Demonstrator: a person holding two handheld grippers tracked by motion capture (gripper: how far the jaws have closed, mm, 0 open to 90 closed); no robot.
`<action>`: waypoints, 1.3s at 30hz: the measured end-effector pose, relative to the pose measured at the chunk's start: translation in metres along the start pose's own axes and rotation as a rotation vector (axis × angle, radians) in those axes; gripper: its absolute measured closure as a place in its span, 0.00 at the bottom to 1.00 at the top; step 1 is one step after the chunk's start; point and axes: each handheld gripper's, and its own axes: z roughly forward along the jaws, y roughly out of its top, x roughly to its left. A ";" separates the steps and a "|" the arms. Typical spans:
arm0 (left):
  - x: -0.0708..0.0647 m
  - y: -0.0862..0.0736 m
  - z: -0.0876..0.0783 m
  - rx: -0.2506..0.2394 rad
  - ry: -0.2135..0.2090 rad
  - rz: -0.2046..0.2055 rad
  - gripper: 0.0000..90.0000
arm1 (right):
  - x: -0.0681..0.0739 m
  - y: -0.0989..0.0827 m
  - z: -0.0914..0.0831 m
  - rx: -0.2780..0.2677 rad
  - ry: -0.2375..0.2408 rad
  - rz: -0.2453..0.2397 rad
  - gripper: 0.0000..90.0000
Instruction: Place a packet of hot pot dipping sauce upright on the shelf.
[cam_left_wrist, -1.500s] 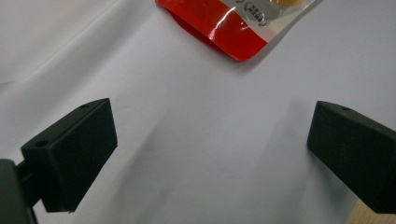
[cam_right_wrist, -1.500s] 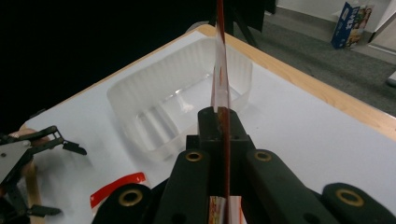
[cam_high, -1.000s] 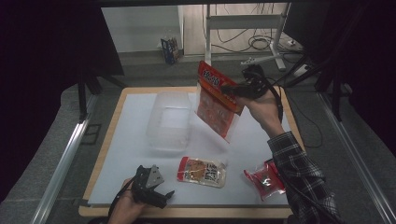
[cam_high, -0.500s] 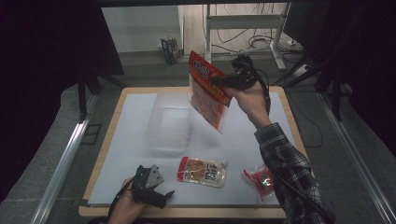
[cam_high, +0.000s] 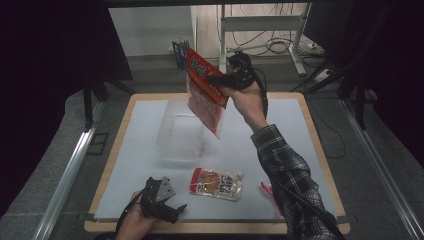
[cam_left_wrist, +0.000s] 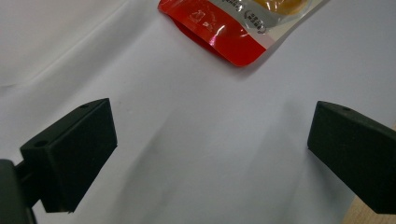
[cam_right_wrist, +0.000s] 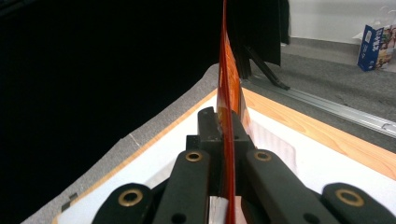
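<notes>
The right hand-held gripper (cam_high: 216, 79) is clamped on the upper edge of the large pouch (cam_high: 204, 90) and has carried it leftward; it now hangs above the clear bin (cam_high: 181, 134), ready for lowering. The left hand-held gripper (cam_high: 172, 210) rests with jaws apart, small pouch (cam_high: 216, 183) just beyond.

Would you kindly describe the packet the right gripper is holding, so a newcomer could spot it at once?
Start at the white table and find the clear tub near its middle. Held in the air just above and behind the tub is a large orange-red packet, pinched in the right gripper. Unlike the two smaller packets lying flat near the front edge, it hangs tilted, off the table.
</notes>
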 end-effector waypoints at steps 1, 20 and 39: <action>0.000 0.000 0.000 -0.001 0.000 0.000 0.01 | 0.001 0.001 0.003 -0.002 -0.002 0.000 0.99; -0.001 0.001 -0.001 -0.005 -0.002 0.007 0.01 | 0.021 0.007 0.063 -0.021 -0.030 0.044 0.99; -0.001 0.001 -0.001 -0.004 -0.003 0.011 0.01 | 0.001 -0.025 0.098 0.019 -0.086 0.062 0.99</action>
